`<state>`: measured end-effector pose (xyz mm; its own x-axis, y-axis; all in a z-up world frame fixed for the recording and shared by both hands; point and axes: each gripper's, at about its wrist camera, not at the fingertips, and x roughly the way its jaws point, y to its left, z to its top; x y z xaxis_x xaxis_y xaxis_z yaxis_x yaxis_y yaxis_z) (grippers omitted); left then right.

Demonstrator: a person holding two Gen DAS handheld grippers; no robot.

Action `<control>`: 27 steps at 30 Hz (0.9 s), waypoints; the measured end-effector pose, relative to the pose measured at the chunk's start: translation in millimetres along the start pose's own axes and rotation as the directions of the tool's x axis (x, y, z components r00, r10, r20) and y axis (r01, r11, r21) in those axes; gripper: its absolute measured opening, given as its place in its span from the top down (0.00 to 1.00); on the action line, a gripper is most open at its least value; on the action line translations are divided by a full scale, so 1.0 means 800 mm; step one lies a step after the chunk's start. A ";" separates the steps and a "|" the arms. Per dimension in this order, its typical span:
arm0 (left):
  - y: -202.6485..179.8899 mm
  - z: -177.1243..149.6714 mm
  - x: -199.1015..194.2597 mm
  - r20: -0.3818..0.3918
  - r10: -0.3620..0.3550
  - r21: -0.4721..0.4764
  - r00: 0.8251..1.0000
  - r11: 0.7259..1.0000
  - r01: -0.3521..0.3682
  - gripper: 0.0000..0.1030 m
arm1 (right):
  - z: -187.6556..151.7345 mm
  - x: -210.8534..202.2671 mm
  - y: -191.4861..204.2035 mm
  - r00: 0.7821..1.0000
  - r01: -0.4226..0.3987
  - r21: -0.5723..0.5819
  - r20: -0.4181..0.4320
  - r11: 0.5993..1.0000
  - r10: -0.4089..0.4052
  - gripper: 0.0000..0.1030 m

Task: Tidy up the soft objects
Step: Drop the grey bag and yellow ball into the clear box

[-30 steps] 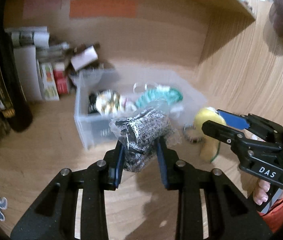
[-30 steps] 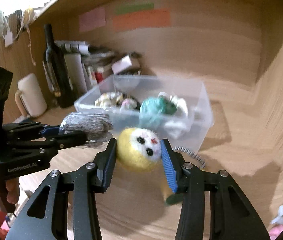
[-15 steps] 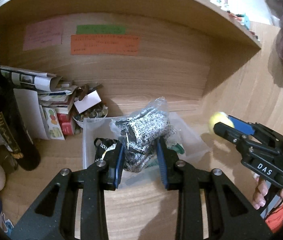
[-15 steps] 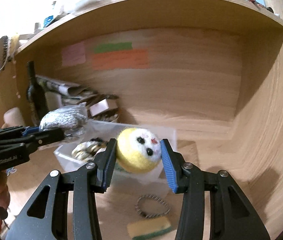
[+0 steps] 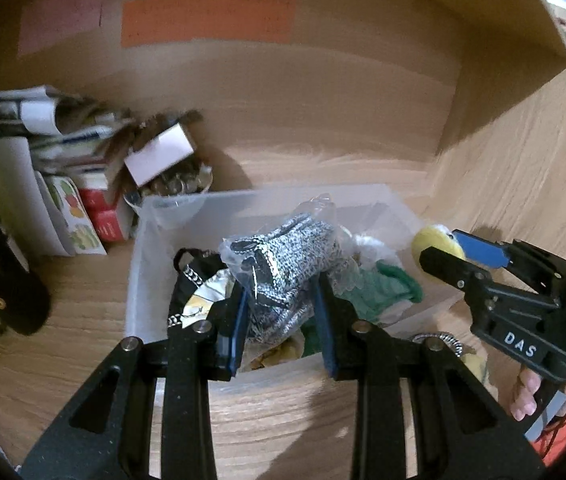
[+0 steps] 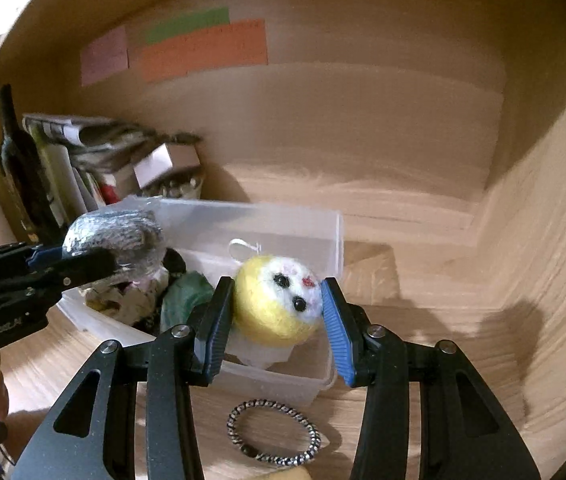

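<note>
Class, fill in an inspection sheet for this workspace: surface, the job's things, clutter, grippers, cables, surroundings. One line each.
Surface: wooden desk.
Job's things: bagged grey knit gloves and yellow felt ball held over clear plastic bin of soft items.
Clutter: beaded bracelet, wine bottle, paper stack.
Grippers: left gripper shut on gloves; right gripper shut on ball.
Cables: nothing seen.
Surroundings: orange sticky note on back panel.

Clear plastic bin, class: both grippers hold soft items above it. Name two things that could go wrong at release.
1. The yellow felt ball, round and held near the bin's near rim, might roll out onto the wood beside the beaded bracelet.
2. The bagged grey gloves would land on an already heaped pile, so the slippery bag may slide off.
</note>
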<state>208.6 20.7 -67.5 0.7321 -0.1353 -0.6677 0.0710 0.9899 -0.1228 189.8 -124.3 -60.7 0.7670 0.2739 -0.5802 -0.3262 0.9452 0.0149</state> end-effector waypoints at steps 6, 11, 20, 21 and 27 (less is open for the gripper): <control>0.004 0.000 0.017 -0.039 -0.006 0.007 0.999 1.000 0.006 0.70 | -0.004 0.008 0.011 0.999 -0.001 -0.030 -0.035 1.000 0.000 0.60; -0.001 -0.002 0.021 -0.056 0.010 0.034 0.998 0.999 -0.008 0.67 | -0.004 0.014 0.016 0.998 0.008 -0.044 -0.056 0.999 -0.010 0.60; 0.009 -0.003 -0.003 -0.035 0.009 0.019 0.999 1.000 -0.008 0.44 | -0.002 0.016 0.016 0.998 0.026 -0.053 -0.055 0.998 -0.029 0.42; 0.010 -0.003 -0.008 -0.029 0.009 0.017 1.000 1.000 -0.009 0.43 | -0.002 0.013 0.017 0.999 0.025 -0.056 -0.046 0.998 -0.027 0.37; 0.014 0.001 -0.039 0.022 0.015 0.021 1.000 1.000 -0.015 0.35 | 0.002 -0.009 0.019 0.999 0.038 -0.066 0.013 0.997 -0.037 0.24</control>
<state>187.3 35.8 -47.7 0.7476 -0.1197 -0.6532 0.0742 0.9925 -0.0969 179.9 -111.3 -55.1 0.7854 0.2411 -0.5701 -0.3331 0.9409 -0.0610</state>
